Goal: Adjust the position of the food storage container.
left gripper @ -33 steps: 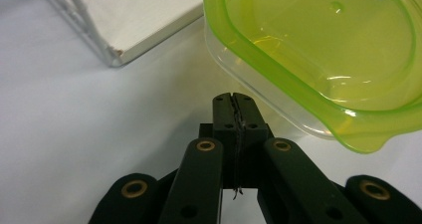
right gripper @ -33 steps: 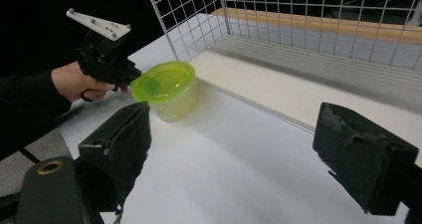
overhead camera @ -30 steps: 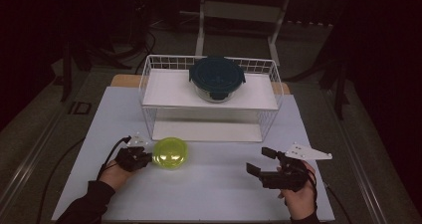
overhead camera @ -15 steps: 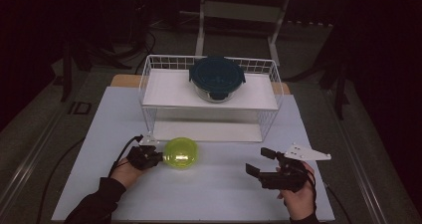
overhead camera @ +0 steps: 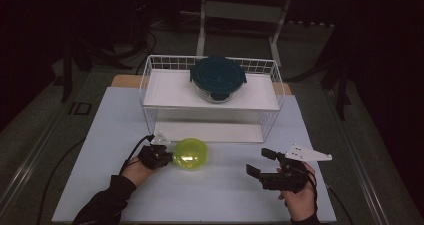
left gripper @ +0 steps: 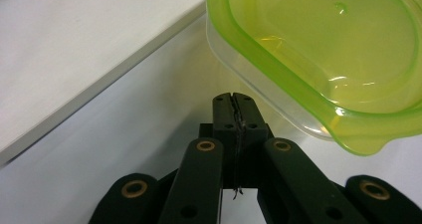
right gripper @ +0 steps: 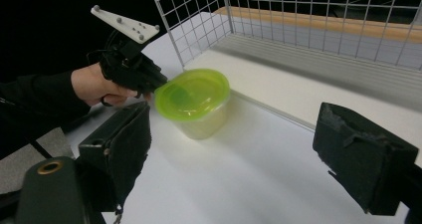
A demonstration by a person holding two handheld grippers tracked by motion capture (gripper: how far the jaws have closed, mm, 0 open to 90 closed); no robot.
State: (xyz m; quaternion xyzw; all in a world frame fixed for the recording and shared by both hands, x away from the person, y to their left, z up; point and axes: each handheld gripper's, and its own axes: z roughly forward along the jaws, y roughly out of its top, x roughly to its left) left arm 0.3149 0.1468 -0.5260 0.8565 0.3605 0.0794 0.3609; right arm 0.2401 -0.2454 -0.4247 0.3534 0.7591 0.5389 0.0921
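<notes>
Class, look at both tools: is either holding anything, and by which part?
Nothing is held. The left tool is shut on nothing, beside the green container; the right tool is open and empty.

Open table (overhead camera: 220, 195) lies between both hands; the wire rack (overhead camera: 150, 92) blocks passage behind the green-lidded tub (overhead camera: 190, 153)

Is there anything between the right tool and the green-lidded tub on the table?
Nothing visible does. Bare white tabletop lies between the open right tool and the tub. The shut left tool sits against the tub's far side, and the wire rack stands behind it.
</notes>
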